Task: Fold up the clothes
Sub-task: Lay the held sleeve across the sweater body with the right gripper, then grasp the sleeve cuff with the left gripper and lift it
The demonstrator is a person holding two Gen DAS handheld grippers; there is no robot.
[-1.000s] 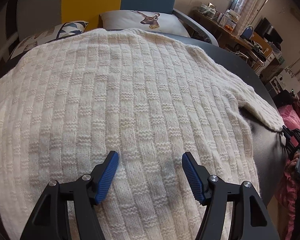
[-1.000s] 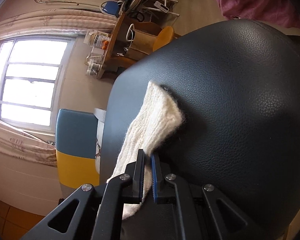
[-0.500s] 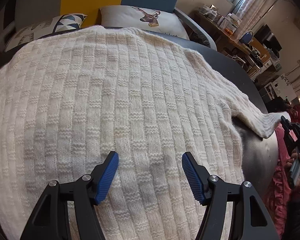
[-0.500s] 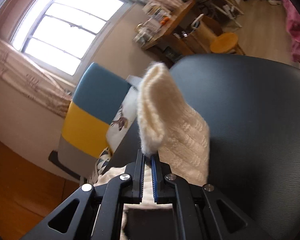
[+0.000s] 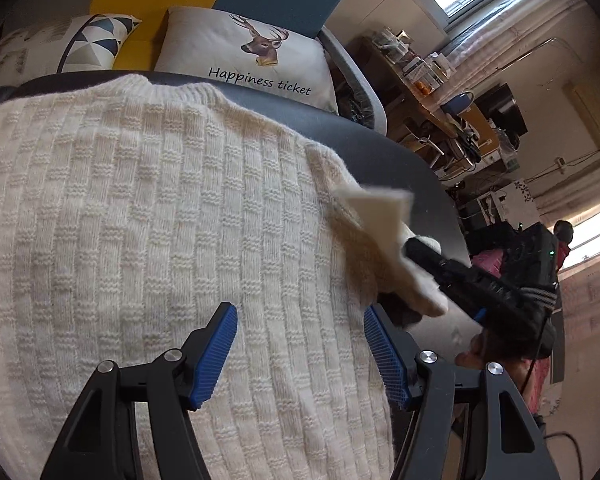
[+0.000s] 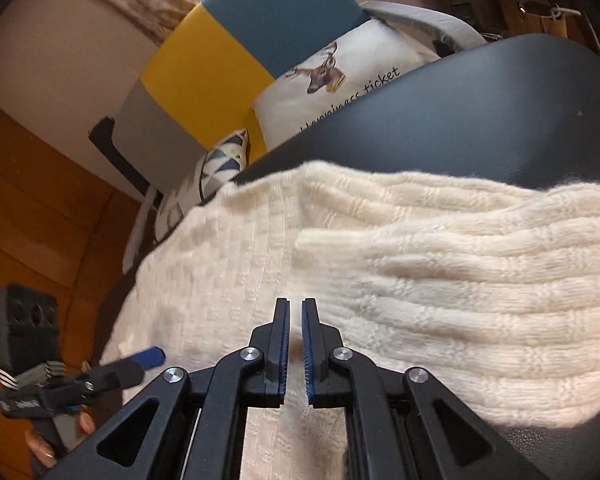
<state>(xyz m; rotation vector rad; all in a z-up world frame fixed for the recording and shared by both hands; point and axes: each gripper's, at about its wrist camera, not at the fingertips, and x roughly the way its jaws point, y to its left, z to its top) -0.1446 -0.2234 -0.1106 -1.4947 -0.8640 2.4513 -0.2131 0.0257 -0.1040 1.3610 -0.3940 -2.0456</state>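
A cream knitted sweater [image 5: 148, 216] lies spread flat on a dark leather-like table [image 5: 380, 148]. My left gripper [image 5: 300, 344] hovers open just over the sweater's lower body, with nothing between its blue pads. My right gripper [image 6: 296, 340] is shut on the cuff of the sweater's sleeve [image 6: 460, 280], which bends back over the sweater body. In the left wrist view the right gripper [image 5: 416, 252] comes in from the right with the lifted sleeve [image 5: 380, 220] hanging from its tip. The left gripper [image 6: 140, 360] shows at the lower left of the right wrist view.
Behind the table stand a deer-print cushion [image 5: 260, 52] and a triangle-patterned cushion [image 5: 88, 40] against a grey, yellow and blue seat back [image 6: 220, 52]. A cluttered wooden desk [image 5: 432, 92] is at the far right. Bare table surface [image 6: 480, 120] lies beyond the sleeve.
My right gripper has carried the sleeve cuff from the table's right edge inward over the sweater, rolling as it went. The left gripper rose a little and stayed open.
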